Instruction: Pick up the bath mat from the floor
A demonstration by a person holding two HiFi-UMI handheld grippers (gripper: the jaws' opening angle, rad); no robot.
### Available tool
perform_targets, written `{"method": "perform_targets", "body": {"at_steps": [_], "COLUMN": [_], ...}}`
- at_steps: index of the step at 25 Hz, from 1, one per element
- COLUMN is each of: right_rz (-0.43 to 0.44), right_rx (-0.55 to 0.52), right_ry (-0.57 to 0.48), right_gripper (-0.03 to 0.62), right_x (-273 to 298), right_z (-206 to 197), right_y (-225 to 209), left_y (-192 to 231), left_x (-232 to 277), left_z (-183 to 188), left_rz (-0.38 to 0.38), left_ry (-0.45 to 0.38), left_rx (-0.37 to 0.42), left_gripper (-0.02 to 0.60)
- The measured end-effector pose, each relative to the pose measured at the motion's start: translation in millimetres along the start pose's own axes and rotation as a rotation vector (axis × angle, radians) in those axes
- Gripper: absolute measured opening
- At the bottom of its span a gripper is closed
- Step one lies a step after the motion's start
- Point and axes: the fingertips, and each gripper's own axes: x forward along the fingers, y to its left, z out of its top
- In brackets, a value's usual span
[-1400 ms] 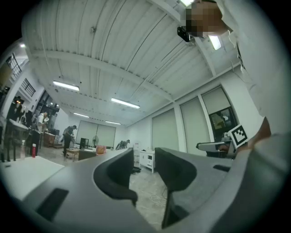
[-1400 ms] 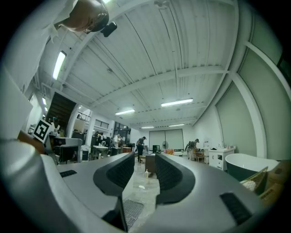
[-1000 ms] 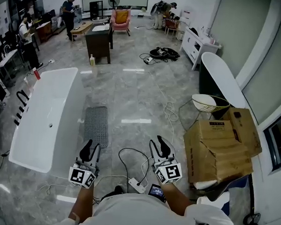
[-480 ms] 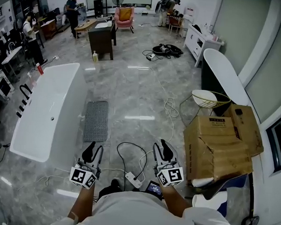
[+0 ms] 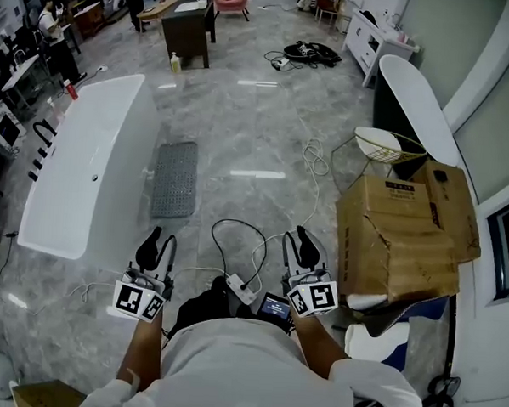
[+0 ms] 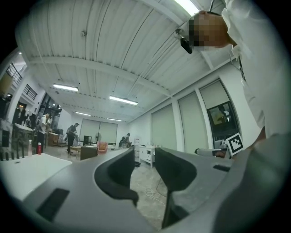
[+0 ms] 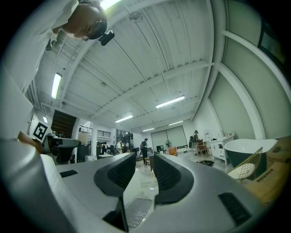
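The grey bath mat [image 5: 174, 179] lies flat on the marble floor beside the white bathtub [image 5: 81, 177]. My left gripper [image 5: 155, 242] hovers just short of the mat's near edge, jaws apart with nothing between them. My right gripper [image 5: 297, 241] is held further right, above the cables. Its jaws have just been closing, but a gap remains and it holds nothing. In the right gripper view the mat [image 7: 138, 210] shows low between the jaws of the right gripper [image 7: 144, 170]. The left gripper view looks past the left gripper [image 6: 143, 168] at the room; the mat is hidden there.
A power strip [image 5: 238, 289] with looping black and white cables lies on the floor between the grippers. A large cardboard box [image 5: 397, 240] stands at the right, a wire basket [image 5: 383, 146] and a dark tub [image 5: 417, 101] behind it. People stand far off at desks.
The head view has tipped further down, so both grippers sit lower in the picture, with a small gap to the mat. The right jaws stand a little narrower. The mat has not moved.
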Motion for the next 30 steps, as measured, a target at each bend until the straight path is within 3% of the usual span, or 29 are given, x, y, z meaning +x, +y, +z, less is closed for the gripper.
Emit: {"method": "perform_targets", "body": {"at_steps": [7, 15, 23, 30], "right_rz": [0.013, 0.008, -0.003, -0.051], "right_rx": [-0.001, -0.02, -0.062, -0.104], "right_ry": [0.014, 0.041, 0.057, 0.05], "right_gripper": [0.141, 0.141, 0.141, 0.141], "right_x": [14.3, 57.2, 169.3, 307.6], "right_z": [-1.8, -12.0, -33.8, -38.3], "right_y": [-9.7, -36.4, -67.4, -99.8], "left_y": [5.9, 26.7, 110.9, 211.3], "left_x": [21.1, 79.2, 170.9, 290.7], "left_z": [-2.4, -19.6, -44.5, -52.5], "left_rz": [-0.011, -0.048, -0.047, -0.079], "left_ry": [-0.012, -0.028, -0.013, 0.002], "left_rx": [-0.004, -0.039, -0.048, -0.048], "left_gripper": [0.143, 0.143, 0.141, 0.143]}}
